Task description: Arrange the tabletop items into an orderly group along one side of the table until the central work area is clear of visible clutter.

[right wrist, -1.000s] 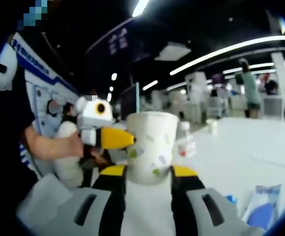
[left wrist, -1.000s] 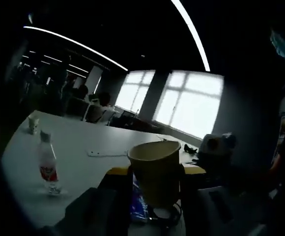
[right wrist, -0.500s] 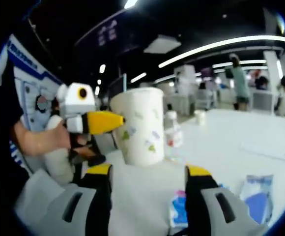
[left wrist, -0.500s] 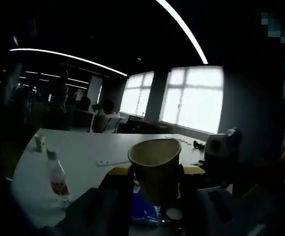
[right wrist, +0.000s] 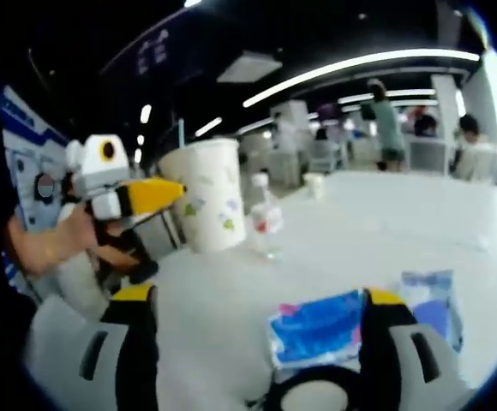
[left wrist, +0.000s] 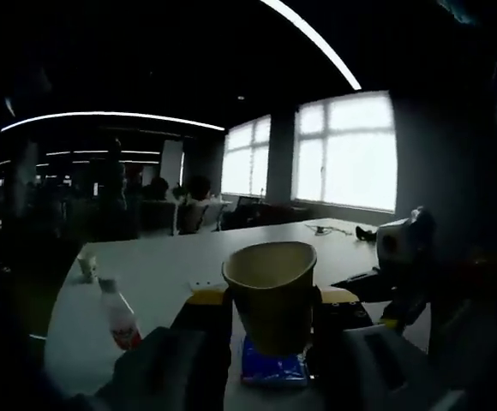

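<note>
The left gripper (left wrist: pixel 270 321) clenches a paper cup (left wrist: pixel 271 291) above the white table (left wrist: pixel 163 265), with a blue packet (left wrist: pixel 272 370) lying just below it and a small bottle (left wrist: pixel 120 315) with a red label, its print too blurred to read, off to one side. The right gripper (right wrist: pixel 257 330) stands released, jaws wide apart over a blue-and-pink packet (right wrist: pixel 317 330); the patterned white cup (right wrist: pixel 206 205) sits upright on the table beside the small bottle

Dim, backlit left gripper view against bright windows (left wrist: pixel 351 150); right gripper view brighter, perhaps motion-blurred.
</note>
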A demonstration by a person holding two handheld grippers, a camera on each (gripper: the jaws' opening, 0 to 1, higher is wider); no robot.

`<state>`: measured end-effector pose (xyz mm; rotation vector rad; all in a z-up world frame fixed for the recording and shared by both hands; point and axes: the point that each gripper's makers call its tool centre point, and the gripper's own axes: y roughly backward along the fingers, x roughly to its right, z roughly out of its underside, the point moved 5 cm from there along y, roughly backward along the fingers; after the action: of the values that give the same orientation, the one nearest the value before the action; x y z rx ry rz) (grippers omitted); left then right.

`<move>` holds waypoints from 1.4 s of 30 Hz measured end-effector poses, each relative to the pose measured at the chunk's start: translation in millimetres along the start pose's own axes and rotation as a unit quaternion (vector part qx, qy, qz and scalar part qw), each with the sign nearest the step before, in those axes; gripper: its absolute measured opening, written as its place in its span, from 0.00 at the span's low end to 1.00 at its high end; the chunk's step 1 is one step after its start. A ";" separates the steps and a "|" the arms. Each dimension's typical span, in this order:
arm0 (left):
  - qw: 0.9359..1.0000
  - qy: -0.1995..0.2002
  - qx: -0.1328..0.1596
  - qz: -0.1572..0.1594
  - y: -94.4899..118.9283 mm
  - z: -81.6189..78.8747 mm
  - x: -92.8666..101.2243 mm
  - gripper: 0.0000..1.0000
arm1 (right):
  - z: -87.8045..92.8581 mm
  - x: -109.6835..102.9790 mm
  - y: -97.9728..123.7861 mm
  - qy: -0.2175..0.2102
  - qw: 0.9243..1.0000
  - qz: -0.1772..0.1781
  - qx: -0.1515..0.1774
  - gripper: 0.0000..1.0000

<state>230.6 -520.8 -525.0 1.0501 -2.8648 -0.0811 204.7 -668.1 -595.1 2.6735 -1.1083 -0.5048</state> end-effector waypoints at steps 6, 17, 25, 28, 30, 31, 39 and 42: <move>1.000 -0.010 -0.007 -0.021 -2.5 2.9 -7.6 0.36 | 4.7 7.4 8.0 -0.009 1.000 0.016 0.000 1.00; 0.998 0.002 -0.001 -0.068 -10.9 11.8 -29.1 0.36 | 17.2 12.0 13.8 -0.022 0.999 0.028 -0.011 1.00; 0.996 0.017 -0.006 -0.090 -19.2 24.3 -41.2 0.37 | 21.6 12.1 12.1 -0.029 0.999 0.030 -0.018 0.98; 0.995 0.002 -0.011 -0.101 -22.2 27.6 -45.0 0.37 | 24.2 12.0 9.9 -0.028 0.999 0.029 -0.024 0.98; 0.995 0.001 -0.012 -0.104 -25.2 30.8 -47.8 0.37 | 26.0 11.8 8.5 -0.026 0.999 0.029 -0.029 0.98; 0.994 0.002 -0.014 -0.106 -27.0 33.3 -49.9 0.37 | 26.8 11.8 8.1 -0.025 0.999 0.030 -0.031 0.98; 0.992 0.001 -0.025 -0.121 -36.9 47.3 -61.5 0.37 | 32.4 13.9 6.8 -0.026 0.998 0.030 -0.043 0.97; 0.992 -0.001 -0.030 -0.125 -42.0 53.3 -66.5 0.37 | 33.6 16.3 6.8 -0.028 0.998 0.032 -0.045 0.97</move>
<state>302.7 -508.8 -585.7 1.3902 -2.6977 -0.1822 198.1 -686.3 -627.7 2.5539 -1.1537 -0.6056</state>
